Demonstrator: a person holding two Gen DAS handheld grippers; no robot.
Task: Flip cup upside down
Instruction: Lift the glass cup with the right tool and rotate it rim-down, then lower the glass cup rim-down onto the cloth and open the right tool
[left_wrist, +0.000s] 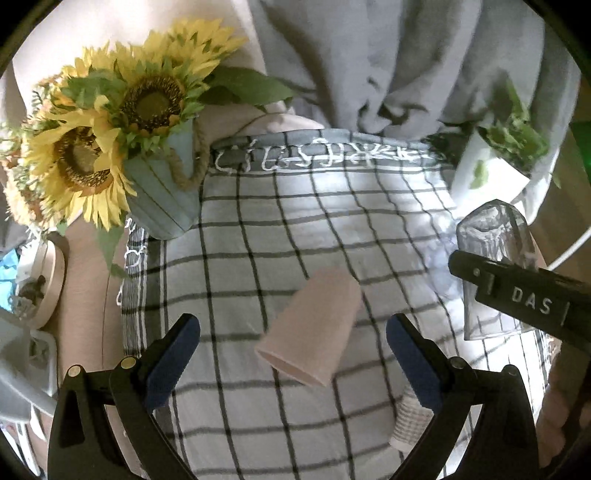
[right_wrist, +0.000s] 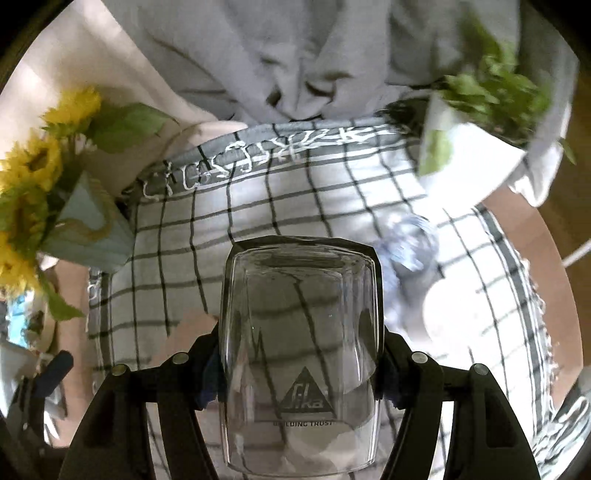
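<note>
A beige cup (left_wrist: 314, 325) lies tilted on its side on the checked cloth (left_wrist: 258, 229), its mouth toward the camera. My left gripper (left_wrist: 293, 345) is open, with the beige cup between its blue pads (left_wrist: 173, 354), apart from them. My right gripper (right_wrist: 299, 373) is shut on a clear glass (right_wrist: 299, 350) with a Sika logo, held base away from the camera above the cloth (right_wrist: 258, 206). The same glass (left_wrist: 491, 251) and the right gripper's black finger show at the right of the left wrist view.
A sunflower bouquet in a pale blue pot (left_wrist: 162, 192) stands at the cloth's back left. A white pot with green leaves (left_wrist: 495, 166) stands at the back right. A grey crumpled fabric (left_wrist: 388, 55) lies behind. A small ribbed cup (left_wrist: 410, 417) sits near the right pad.
</note>
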